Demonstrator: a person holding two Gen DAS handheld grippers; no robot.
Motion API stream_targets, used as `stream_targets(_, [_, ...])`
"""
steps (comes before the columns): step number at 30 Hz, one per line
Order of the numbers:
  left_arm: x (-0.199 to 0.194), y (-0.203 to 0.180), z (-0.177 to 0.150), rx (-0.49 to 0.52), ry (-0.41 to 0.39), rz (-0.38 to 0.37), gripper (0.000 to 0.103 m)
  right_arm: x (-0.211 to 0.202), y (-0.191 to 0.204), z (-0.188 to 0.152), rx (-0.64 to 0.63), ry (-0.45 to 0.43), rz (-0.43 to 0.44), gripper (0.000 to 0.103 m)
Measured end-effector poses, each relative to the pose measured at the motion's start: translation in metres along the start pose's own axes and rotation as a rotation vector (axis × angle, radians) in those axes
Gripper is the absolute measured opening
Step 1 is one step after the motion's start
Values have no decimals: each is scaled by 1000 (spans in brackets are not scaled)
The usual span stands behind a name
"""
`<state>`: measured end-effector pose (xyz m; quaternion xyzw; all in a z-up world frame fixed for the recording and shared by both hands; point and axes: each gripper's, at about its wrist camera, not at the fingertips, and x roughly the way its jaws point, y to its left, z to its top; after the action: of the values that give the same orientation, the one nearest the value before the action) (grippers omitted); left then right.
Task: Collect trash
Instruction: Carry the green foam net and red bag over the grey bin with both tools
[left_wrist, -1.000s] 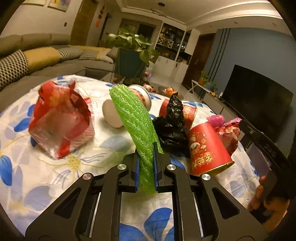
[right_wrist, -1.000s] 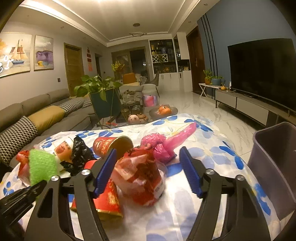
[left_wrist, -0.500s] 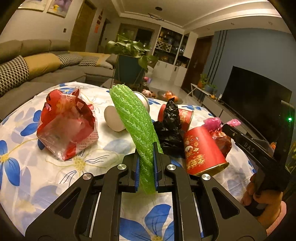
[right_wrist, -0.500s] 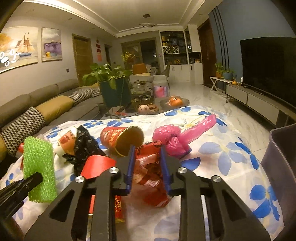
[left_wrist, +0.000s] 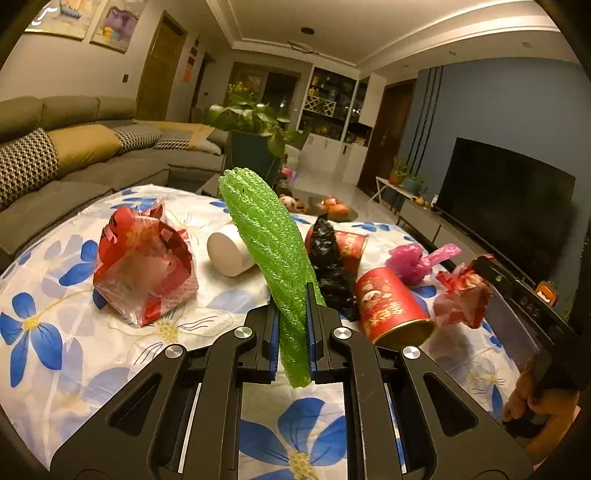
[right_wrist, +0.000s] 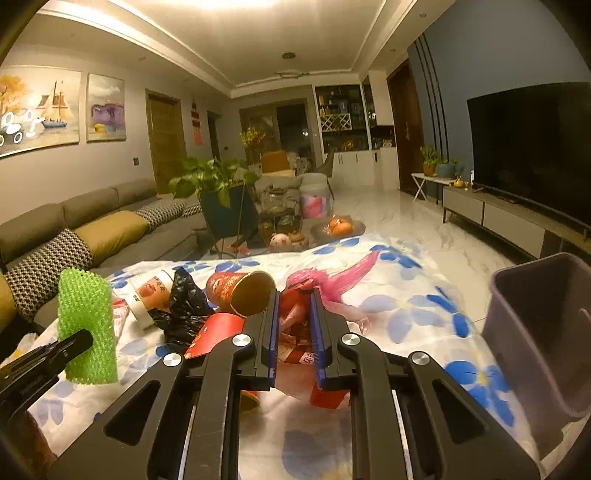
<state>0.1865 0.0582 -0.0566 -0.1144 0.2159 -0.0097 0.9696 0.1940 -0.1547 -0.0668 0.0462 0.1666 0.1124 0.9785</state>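
1. Covering most of both views, the flowered tablecloth (left_wrist: 55, 332) serves as the landmark; all the trash lies on it or hangs just above it.
2. Standing just off the cloth's right edge, the grey bin (right_wrist: 546, 343) shows no trash inside as far as its visible wall tells, so I judge the collecting barely begun.
3. Resting on the cloth's left part, the red-and-clear plastic bag (left_wrist: 144, 269) is untouched.
4. Rising above the cloth's near middle, the green foam net (left_wrist: 273, 254) is clamped between the narrowly set fingers of the left gripper (left_wrist: 291, 328).
5. Lying on their sides near the cloth's centre are two red paper cups (left_wrist: 391, 306), with a black plastic bag (left_wrist: 328, 269) between them and a white cup (left_wrist: 229, 251) further left; none is gripped.
6. Hanging above the cloth's right side, the crumpled red wrapper (right_wrist: 295, 332) is pinched by the right gripper (right_wrist: 293, 328), its jaws nearly closed on it.
7. Sitting toward the cloth's far right, the pink plastic bag (right_wrist: 332, 280) waits.
8. Remaining, in my judgement: both held pieces must reach the bin, then every loose item follows.
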Motion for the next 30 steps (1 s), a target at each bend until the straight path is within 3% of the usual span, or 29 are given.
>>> stream_targets(17, [-33,-55,5,76,-40,-83,11,-82,-34,8,8,-80,-43,16])
stream_targets(30, [-36,-139,8,189,-56,-227,11,-123,-87,17,33,-138,-159,16])
